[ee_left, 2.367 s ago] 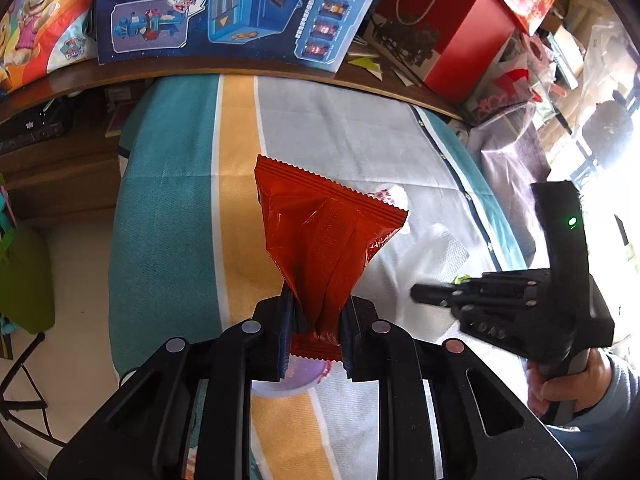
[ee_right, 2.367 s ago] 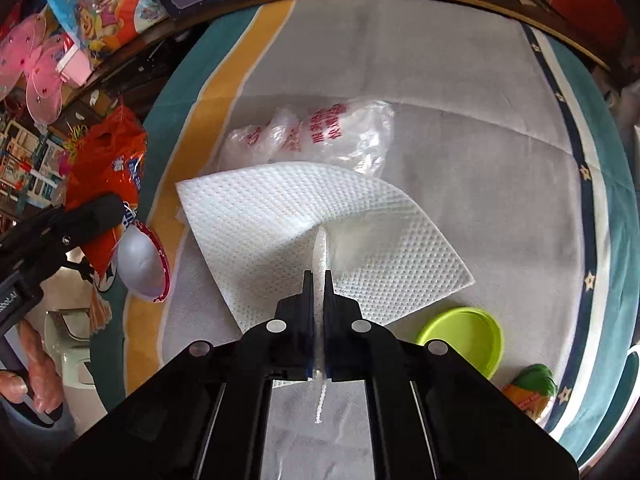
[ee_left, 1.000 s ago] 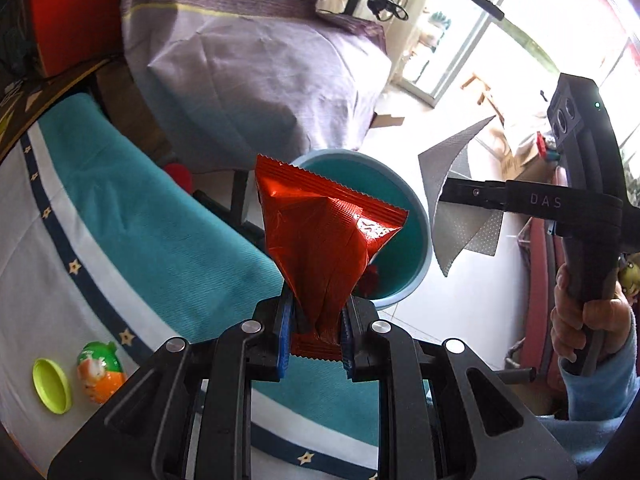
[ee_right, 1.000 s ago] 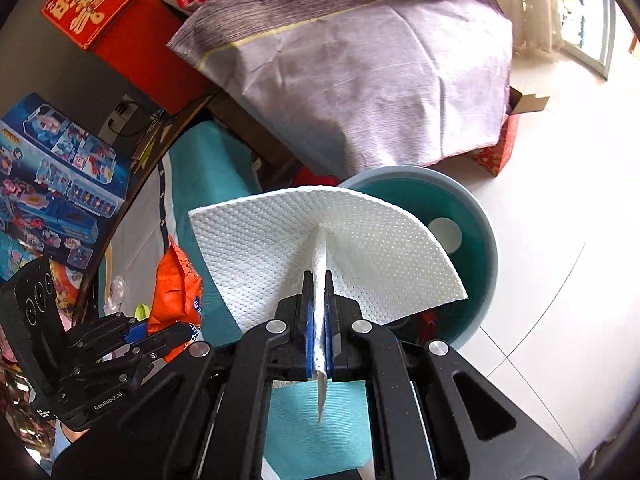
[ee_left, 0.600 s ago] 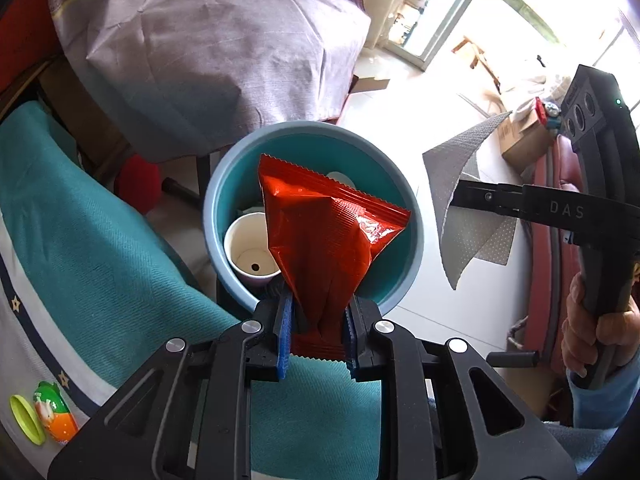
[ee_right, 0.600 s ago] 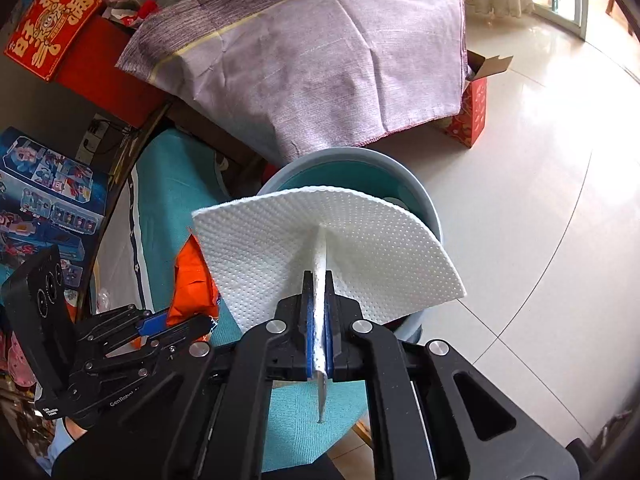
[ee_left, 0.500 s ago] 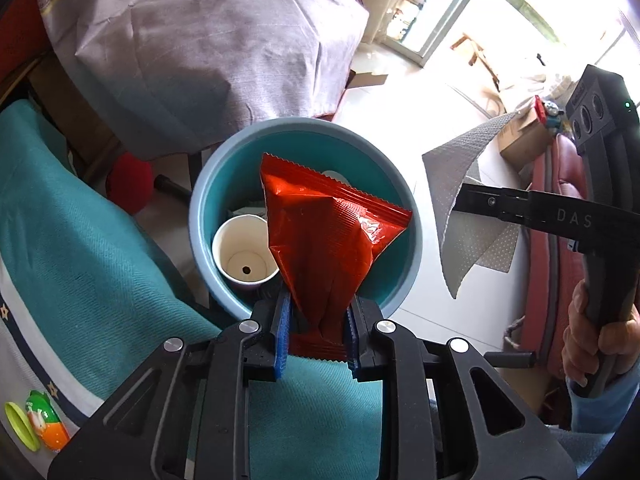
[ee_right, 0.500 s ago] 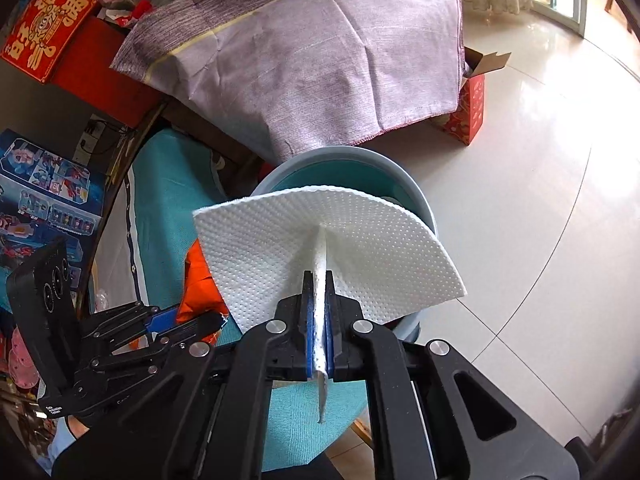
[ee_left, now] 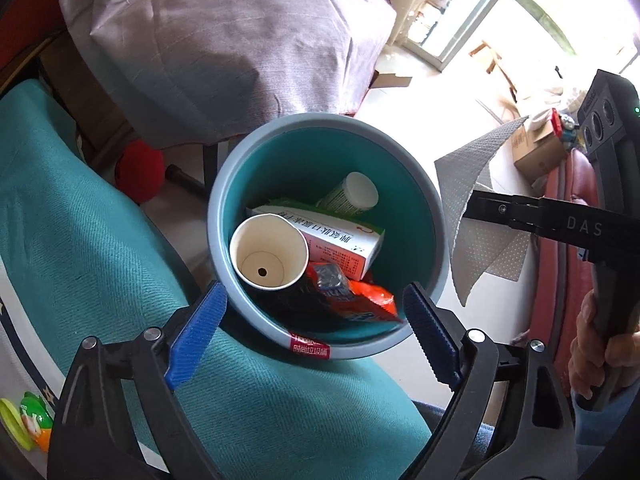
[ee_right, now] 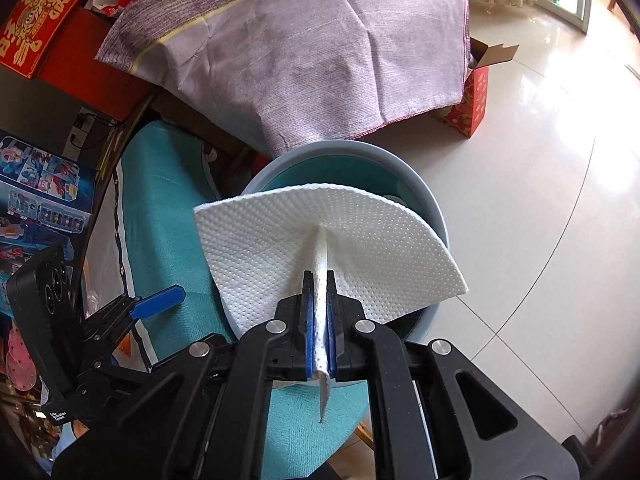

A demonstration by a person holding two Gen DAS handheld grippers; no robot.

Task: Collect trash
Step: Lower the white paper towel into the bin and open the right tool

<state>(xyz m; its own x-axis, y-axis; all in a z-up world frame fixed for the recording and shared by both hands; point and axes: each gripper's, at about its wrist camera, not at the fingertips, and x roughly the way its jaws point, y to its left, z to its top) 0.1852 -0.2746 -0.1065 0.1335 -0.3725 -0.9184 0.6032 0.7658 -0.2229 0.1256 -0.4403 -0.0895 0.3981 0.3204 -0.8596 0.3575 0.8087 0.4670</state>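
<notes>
My left gripper (ee_left: 312,320) has just been opening; its jaws now stand wide over the bin (ee_left: 424,184) with nothing between them. The red snack wrapper (ee_left: 356,300) it held half a second ago lies inside, beside the paper cup (ee_left: 268,256) and carton (ee_left: 340,240). One item binned. My right gripper (ee_right: 319,312) stays clamped on the paper towel (ee_right: 280,248), poised over the bin rim. I judge releasing that comes next.

My left wrist view looks steeply down, close over the bin (ee_left: 236,184); my right wrist view faces it from the opposite side. Both share its rim (ee_right: 416,184).
</notes>
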